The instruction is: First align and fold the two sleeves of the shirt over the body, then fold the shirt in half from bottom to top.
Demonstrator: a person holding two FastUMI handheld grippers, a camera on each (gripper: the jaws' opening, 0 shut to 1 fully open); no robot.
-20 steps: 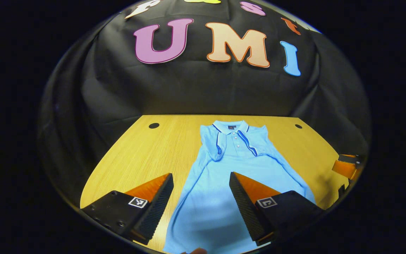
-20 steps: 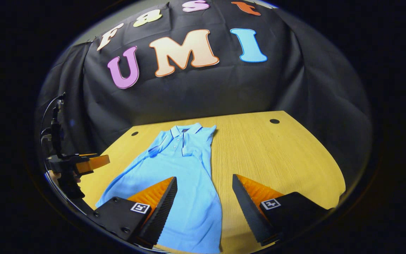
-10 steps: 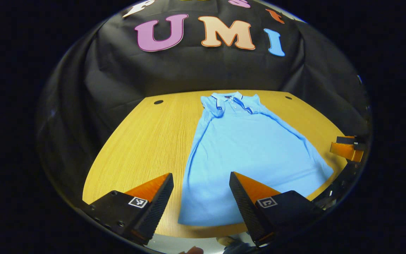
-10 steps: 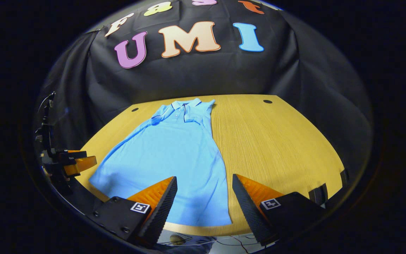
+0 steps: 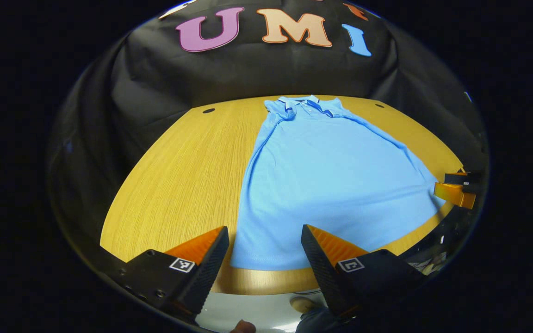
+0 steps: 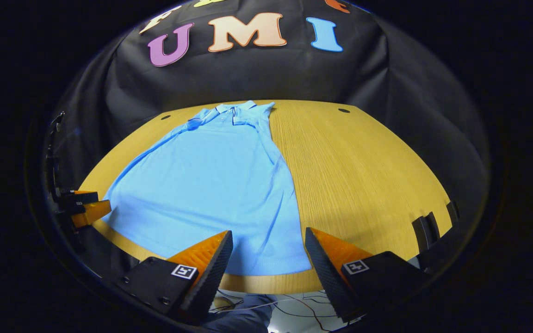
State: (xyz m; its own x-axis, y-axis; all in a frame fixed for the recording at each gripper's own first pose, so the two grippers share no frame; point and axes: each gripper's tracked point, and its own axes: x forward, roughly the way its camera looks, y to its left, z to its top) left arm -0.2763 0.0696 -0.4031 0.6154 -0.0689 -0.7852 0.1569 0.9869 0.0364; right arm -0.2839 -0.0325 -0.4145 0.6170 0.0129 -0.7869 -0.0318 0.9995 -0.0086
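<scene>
shirt (image 5: 331, 175) lies flat on the wooden table (image 5: 188, 175), collar far, sleeves tucked over the chest, hem at the near edge. pinching one layer could drag the sleeves loose. left gripper (image 5: 264, 252) and right gripper (image 6: 269, 254) hover over the hem corners, jaws wide apart, empty

Right gripper view. Light blue polo shirt (image 6: 215, 185): lying flat on the wooden table (image 6: 363, 175), collar (image 6: 232, 110) at the far edge, hem reaching almost to the near edge, both sleeves lying folded in over the body. Right gripper (image 6: 269, 254): hanging above the near table edge, fingers spread wide, gripping nothing, framing the shirt's near right corner. Left gripper (image 6: 86, 206): showing at far left beside the shirt's near left corner; its jaw state is unclear.
</scene>
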